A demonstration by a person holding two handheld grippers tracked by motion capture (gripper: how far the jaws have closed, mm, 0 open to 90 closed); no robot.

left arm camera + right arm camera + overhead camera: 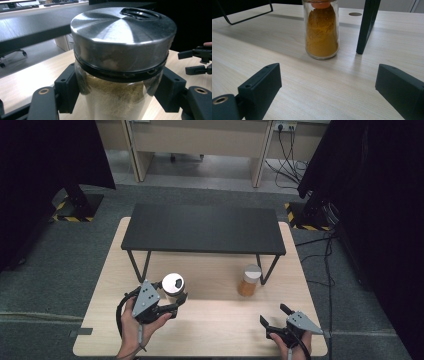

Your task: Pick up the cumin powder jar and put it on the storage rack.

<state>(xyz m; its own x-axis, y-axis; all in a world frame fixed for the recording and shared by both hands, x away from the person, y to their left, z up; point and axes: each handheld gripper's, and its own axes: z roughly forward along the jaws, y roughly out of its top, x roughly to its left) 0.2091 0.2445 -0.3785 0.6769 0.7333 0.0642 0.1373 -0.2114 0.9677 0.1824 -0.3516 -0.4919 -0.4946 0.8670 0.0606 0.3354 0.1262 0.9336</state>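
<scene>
My left gripper (176, 301) is shut on a glass spice jar (173, 285) with a steel lid, held at the table's front left. In the left gripper view both pads press the jar (117, 100) just under its lid (122, 27); pale brown powder fills it. A second jar (249, 280) of orange powder stands upright on the table to the right of centre. My right gripper (275, 316) rests near the front right edge, open and holding nothing. In the right gripper view the orange jar (321, 32) stands ahead of the jaws, well apart from them.
A low black shelf (202, 227) on thin metal legs spans the back half of the wooden table (220, 330). One shelf leg (365, 25) stands just right of the orange jar. The other gripper (197, 61) shows far right in the left gripper view.
</scene>
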